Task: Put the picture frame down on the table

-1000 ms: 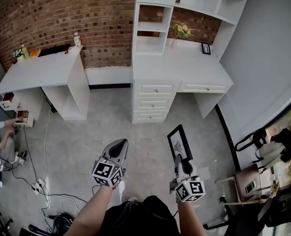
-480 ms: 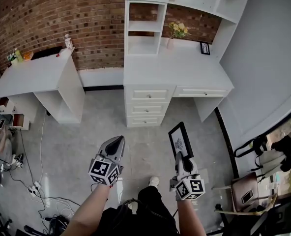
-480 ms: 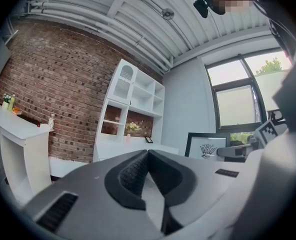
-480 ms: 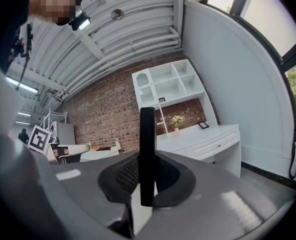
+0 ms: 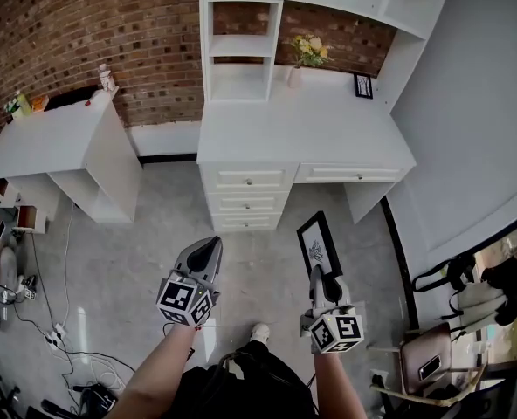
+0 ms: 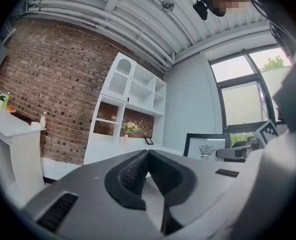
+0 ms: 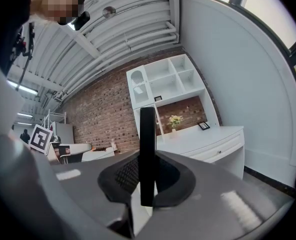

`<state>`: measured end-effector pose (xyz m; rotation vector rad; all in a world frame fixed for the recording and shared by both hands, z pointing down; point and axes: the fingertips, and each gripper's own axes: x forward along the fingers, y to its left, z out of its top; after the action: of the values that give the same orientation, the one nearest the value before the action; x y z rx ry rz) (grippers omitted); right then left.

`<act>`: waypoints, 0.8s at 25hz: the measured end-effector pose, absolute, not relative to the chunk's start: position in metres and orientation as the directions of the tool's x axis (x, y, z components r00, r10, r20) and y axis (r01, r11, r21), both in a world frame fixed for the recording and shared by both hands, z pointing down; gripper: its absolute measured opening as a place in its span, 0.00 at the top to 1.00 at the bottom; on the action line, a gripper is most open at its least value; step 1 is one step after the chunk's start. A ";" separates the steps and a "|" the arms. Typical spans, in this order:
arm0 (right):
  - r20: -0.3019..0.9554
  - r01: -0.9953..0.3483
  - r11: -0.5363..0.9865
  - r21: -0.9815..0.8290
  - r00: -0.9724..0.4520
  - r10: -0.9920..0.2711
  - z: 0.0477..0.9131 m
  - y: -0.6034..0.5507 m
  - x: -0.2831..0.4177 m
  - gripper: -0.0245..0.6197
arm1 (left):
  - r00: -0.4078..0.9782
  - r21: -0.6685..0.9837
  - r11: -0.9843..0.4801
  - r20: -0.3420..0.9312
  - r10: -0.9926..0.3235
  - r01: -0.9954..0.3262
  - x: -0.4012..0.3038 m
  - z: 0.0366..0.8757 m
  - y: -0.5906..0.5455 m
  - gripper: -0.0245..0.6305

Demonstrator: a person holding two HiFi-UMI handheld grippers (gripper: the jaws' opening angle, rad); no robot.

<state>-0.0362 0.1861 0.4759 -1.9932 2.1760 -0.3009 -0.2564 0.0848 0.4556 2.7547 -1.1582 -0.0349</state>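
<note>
A black picture frame (image 5: 319,245) with a white print stands upright above my right gripper (image 5: 320,276), whose jaws are shut on its lower edge. In the right gripper view the picture frame (image 7: 147,149) shows edge-on as a dark bar between the pads. My left gripper (image 5: 207,251) is held out beside it, shut and empty; in its own view its pads (image 6: 138,171) meet at the tips and the picture frame (image 6: 208,146) appears to the right. The white desk (image 5: 311,125) with drawers stands ahead, across open floor.
White shelves (image 5: 241,46) rise over the desk, with a vase of flowers (image 5: 304,55) and a small framed photo (image 5: 363,85) on the desktop. A second white table (image 5: 44,133) stands at the left against the brick wall. Cables (image 5: 62,330) lie on the floor. A chair (image 5: 429,356) is at the right.
The view has closed in on the white desk, which sits lower and larger in the picture. Both grippers keep their pose, the frame still held upright.
</note>
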 end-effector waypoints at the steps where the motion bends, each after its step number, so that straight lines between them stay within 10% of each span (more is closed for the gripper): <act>1: 0.008 -0.960 0.082 -0.266 -0.087 -0.996 0.477 0.182 -0.029 0.91 | 0.700 0.150 -0.689 0.039 -0.713 -0.709 -0.249 0.457 0.081 0.97; 20: 0.005 -0.959 0.083 -0.271 -0.088 -0.996 0.479 0.116 0.086 0.91 | 0.700 0.156 -0.688 0.040 -0.713 -0.709 -0.131 0.463 0.017 0.97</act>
<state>0.0860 0.1165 0.4792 -1.9892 2.1703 -0.3047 -0.1305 0.0168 0.4627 2.7473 -1.1579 -0.0352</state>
